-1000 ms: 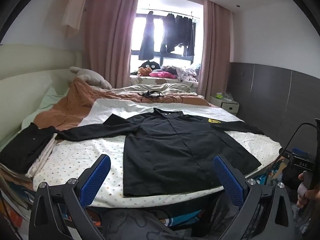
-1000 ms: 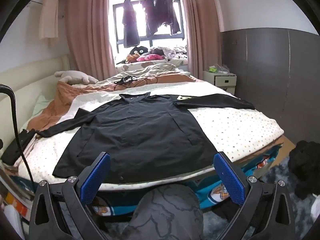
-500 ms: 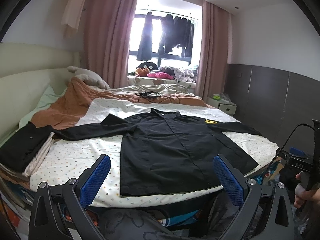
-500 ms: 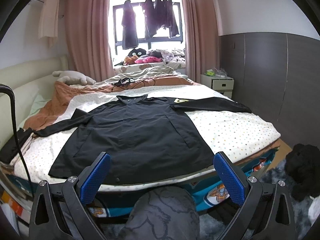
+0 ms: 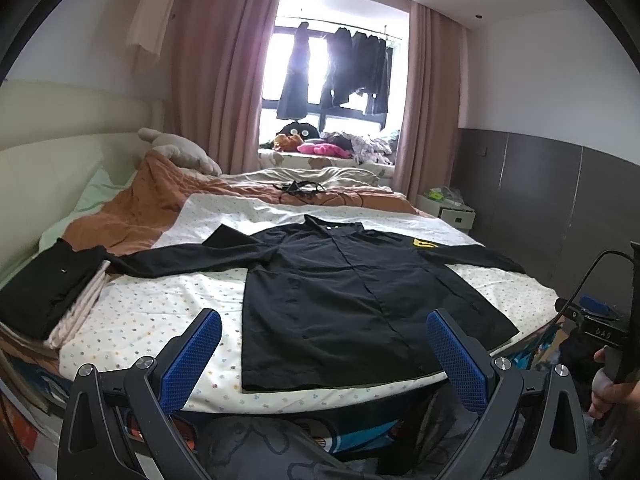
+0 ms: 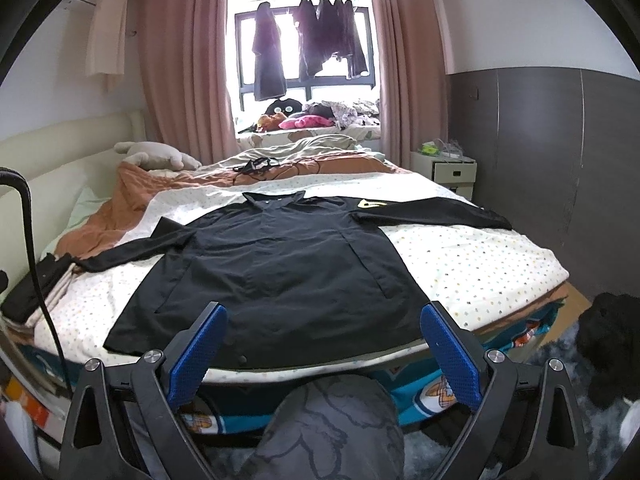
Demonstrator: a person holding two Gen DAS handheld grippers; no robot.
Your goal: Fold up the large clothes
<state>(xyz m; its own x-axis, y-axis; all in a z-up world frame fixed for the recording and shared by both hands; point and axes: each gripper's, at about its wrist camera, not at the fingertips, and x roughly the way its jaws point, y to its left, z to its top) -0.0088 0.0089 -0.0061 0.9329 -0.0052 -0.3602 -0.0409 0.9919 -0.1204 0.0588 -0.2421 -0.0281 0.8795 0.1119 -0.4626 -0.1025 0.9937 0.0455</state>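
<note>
A black coat (image 5: 344,296) lies flat, sleeves outstretched, on the bed (image 5: 160,320) at twelve o'clock; left tool (image 5: 324,356) spread, empty; right tool (image 6: 322,350) just narrowing slightly, spread, empty.

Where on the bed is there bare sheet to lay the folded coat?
Bare dotted sheet lies between the black coat and the folded stack; another patch lies under the right sleeve. The far end is crowded with blanket and cables.

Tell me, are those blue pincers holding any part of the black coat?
No. The left gripper and right gripper both stand open, short of the black coat lying flat.
</note>
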